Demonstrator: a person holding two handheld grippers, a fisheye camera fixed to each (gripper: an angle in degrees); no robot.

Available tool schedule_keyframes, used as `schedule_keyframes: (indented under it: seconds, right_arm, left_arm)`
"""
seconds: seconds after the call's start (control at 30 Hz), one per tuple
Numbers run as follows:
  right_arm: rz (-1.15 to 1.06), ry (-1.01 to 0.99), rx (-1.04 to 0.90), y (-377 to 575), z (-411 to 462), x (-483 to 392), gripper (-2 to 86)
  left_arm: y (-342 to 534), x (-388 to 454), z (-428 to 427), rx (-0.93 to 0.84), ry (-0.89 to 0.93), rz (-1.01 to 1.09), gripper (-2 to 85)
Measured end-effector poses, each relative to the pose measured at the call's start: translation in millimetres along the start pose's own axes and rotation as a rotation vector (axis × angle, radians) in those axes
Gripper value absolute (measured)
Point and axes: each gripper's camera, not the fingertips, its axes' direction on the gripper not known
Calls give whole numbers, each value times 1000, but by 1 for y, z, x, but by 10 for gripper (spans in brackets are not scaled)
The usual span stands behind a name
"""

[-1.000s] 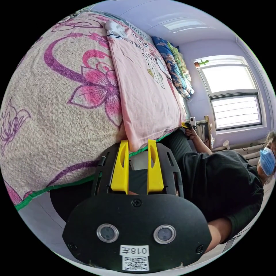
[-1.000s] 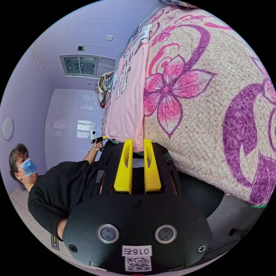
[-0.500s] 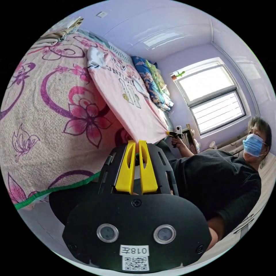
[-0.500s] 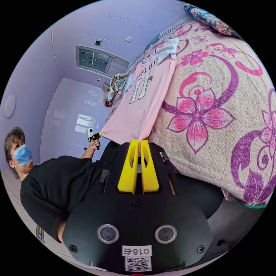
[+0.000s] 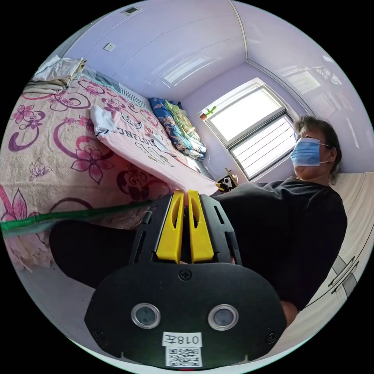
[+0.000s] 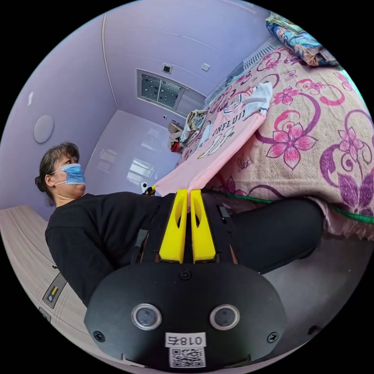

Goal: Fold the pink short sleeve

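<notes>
Hem of the pink short sleeve [image 5: 156, 156] lifted off the flowered bedspread [image 5: 46, 156], collar end resting on it.
Left gripper [image 5: 186, 193] and right gripper [image 6: 189, 192] each clench a hem corner; an uneven pull could slip one corner free or skew the fold.

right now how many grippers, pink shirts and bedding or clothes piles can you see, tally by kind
grippers: 2, left gripper and right gripper, each shut on a hem corner of the shirt
pink shirts: 1, pink shirt on the floral bedspread
piles: 2, folded quilts, heaped clothes
total: 5
</notes>
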Motion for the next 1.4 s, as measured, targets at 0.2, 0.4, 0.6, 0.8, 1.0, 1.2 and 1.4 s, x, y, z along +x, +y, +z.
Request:
schedule_keyframes:
  seconds: [0.2, 0.4, 0.6, 0.8, 1.0, 1.2, 1.4]
  right_arm:
    - [108, -95, 92, -24, -4, 30, 2]
    - [124, -191, 246, -157, 1, 76, 2]
    - [181, -172, 350, -337, 21, 148, 3]
    - [470, -169, 429, -425, 65, 242, 5]
    - [449, -151, 433, -479, 69, 252, 20]
    - [539, -206, 527, -522, 70, 275, 127]
    - [405, -157, 476, -538, 61, 247, 119]
  left_arm:
    - [4, -56, 22, 126, 75, -161, -9]
    - [-127, -127, 48, 258, 151, -150, -9]
    - [-284, -235, 98, 346, 146, -243, -9]
    - [-332, -327, 152, 348, 70, -513, -8]
    - [-378, -344, 162, 345, 63, -508, 16]
    - [-393, -364, 157, 504, 178, -626, 130]
    - [-427, -294, 127, 475, 146, -295, 74]
